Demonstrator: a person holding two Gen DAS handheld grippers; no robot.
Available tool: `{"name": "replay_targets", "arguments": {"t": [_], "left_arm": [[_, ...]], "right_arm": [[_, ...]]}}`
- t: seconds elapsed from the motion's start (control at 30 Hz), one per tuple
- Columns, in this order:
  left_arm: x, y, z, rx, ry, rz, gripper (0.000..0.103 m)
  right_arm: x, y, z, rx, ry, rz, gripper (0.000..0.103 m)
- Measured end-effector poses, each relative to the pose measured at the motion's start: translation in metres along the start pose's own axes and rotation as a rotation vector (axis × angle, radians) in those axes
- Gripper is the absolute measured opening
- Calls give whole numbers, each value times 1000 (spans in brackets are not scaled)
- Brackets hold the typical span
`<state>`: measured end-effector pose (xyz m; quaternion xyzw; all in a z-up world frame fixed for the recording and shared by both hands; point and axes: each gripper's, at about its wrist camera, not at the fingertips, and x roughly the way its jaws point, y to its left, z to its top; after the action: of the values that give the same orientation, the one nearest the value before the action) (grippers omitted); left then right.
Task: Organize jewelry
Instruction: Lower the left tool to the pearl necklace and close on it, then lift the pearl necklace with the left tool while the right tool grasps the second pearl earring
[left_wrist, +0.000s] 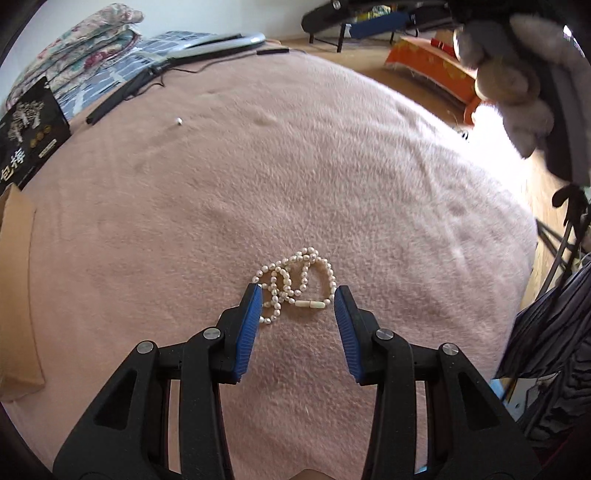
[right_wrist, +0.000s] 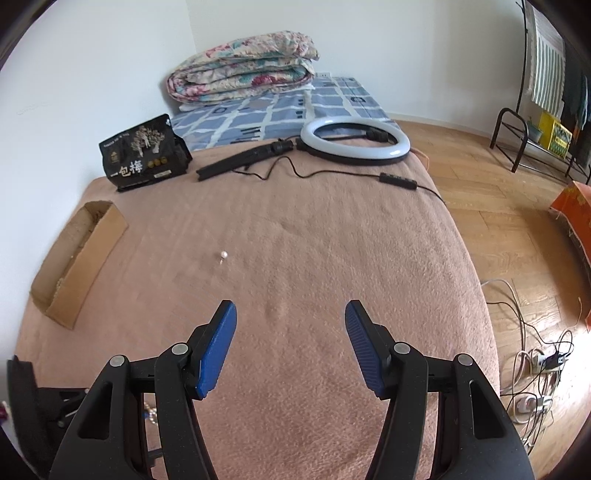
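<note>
Fingers (left_wrist: 255, 310) of my left gripper (left_wrist: 298, 301) stand wide apart and hold nothing, one blue pad on each side of the necklace (left_wrist: 295, 282). That pearl necklace lies in a loose tangle on the pink blanket (left_wrist: 258, 184) of the bed, its cream clasp (left_wrist: 310, 304) at the near edge of the heap, between the pads. The left pad already touches or overlaps a loop of beads; the right pad sits just beside the outer loop.

My judgement is that the step in hand is picking up the necklace. To do it well I would close across the thick middle of the heap, not on a single strand, so that several loops are pinched together and none slips. I would press lightly into the blanket first, since the pile is soft and beads sink.

My right gripper (right_wrist: 290, 314) hovers open and empty over bare blanket. A lone pearl (right_wrist: 223, 254) lies well beyond the necklace, and the cardboard box (right_wrist: 79, 258) beyond it, at the bed's edge, looks like the likely destination.

Readable writing: the black bag (right_wrist: 146, 155) far beyond the necklace shows the characters 一包梅; its smaller print is too fine to read.
</note>
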<state>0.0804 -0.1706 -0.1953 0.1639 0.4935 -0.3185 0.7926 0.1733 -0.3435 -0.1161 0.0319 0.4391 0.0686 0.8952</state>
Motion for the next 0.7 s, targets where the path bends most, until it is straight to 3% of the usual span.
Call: {"name": "replay_targets", "arguments": {"t": [0.4,0.43,0.5,0.57,0.7], "left_arm": [[21,14,1,21,-49,77,41],[21,14,1,23,-51,78,40],[22,16,1,31,-62,103,21],[23,21,2,23,-63,122,11],[24,37,5,-23,-69,132,8]], "right_arm": [[28,-6,-2,31,46,-6,60],[30,-7,-1,38,49,-4,60],[34,-9,-1,52,55,3,60],[39,-7,0,47,59,3,60],[48,5,1,-1,54,2,60]]}}
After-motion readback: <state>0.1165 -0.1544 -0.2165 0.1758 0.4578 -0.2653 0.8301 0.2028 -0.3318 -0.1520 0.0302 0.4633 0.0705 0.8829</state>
